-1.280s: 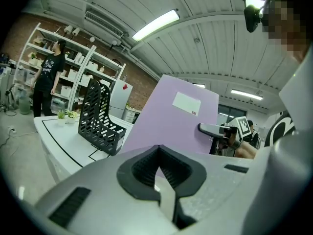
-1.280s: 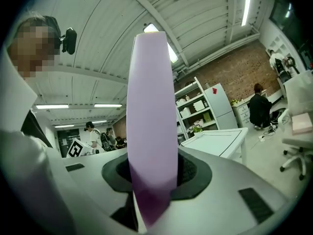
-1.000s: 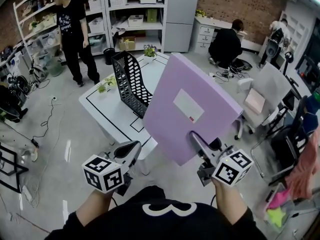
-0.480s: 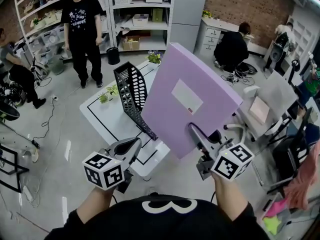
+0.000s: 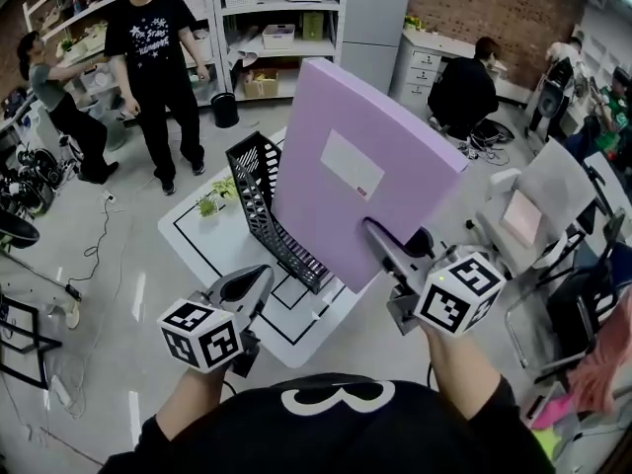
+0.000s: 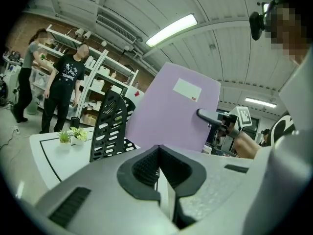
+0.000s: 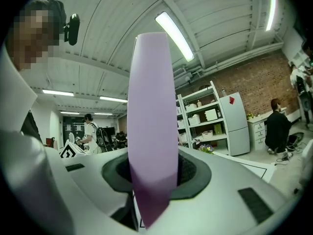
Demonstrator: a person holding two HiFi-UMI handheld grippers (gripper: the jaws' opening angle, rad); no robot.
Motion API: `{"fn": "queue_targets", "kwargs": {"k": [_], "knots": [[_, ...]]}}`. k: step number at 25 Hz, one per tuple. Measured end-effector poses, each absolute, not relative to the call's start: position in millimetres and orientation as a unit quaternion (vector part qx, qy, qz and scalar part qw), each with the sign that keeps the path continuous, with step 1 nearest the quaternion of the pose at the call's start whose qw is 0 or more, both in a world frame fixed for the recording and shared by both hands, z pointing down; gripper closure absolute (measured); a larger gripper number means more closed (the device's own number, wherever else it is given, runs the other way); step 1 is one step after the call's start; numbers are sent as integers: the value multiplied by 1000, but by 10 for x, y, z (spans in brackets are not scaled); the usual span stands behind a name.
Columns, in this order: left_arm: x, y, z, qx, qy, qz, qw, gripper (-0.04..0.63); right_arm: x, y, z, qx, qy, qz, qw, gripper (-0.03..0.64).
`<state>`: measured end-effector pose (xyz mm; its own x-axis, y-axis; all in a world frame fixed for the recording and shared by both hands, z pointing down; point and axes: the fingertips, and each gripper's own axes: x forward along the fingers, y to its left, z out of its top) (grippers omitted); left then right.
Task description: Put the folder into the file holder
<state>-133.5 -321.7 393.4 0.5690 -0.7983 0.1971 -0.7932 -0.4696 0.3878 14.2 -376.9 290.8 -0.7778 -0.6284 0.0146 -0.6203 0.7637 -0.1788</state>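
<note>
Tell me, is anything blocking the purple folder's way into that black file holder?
Nothing visible does. The purple folder, clamped in the right gripper, is in the air near the black file holder, whose slot looks empty. The potted plants stand off to the side.

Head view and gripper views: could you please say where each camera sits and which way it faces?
Head view: on the person's head, looking steeply down at the purple folder, black file holder and white table; forearms, left gripper and right gripper show.
Left gripper view: on the left gripper, along its shut jaws toward file holder, folder and right gripper; head camera top right.
Right gripper view: on the right gripper, along jaws clamping the edge-on folder toward shelves; head camera top left.
All three share the folder.
</note>
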Motion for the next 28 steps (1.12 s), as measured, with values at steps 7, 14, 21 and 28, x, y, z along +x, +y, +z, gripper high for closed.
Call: {"fn": "queue_targets", "kwargs": {"k": [7,14,21,28], "knots": [[-1509,-3379,4018,849,-481,-2,219,589,-135,-4008,2967,-319,945,-78,11,471],[-1747,-3404,4128,834,-502,-9,227,589,-436,-4178,3062,-317,947,-48,-24,471],[-1959,-3427,4231,817,-526,-19,235,589,-616,-4289,3275,-314,948,-43,-38,471],[-2152,-3399,4295,801,-549,-26,239,589,-694,-4328,3377,-309,950,-28,-34,471]]}}
